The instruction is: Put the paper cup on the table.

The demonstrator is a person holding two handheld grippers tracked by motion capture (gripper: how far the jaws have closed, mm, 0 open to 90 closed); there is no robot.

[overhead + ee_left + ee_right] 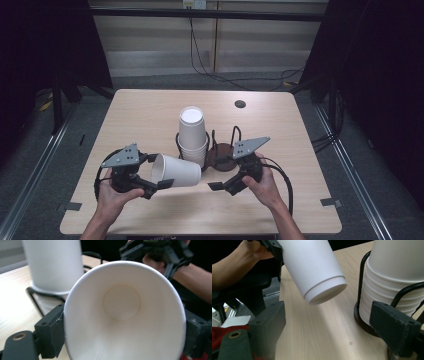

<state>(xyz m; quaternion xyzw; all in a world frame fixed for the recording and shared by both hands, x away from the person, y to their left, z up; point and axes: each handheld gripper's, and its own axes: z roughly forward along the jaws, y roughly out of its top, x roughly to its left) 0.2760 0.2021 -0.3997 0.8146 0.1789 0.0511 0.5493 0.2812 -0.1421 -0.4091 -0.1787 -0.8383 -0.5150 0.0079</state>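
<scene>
- The left hand-held gripper, at lower left of the high view, grasps a single white paper cup at its rim; in the left gripper view its two black jaws sit against either side of the cup's open mouth.
- The paper cup lies on its side above the table, mouth toward the left hand-held gripper and base pointing right, toward the centre of the frame. In the right gripper view it slants down from the upper left, base clear of the table.
- The right hand-held gripper, at lower centre-right of the high view, is released: its jaws stand wide apart with nothing between them, pointing toward the cup's base, near it but apart.
- A stack of white cups stands upright in a black wire holder at the centre of the table, just behind the held cup.
- A small dark round hole sits in the table at upper right.
</scene>
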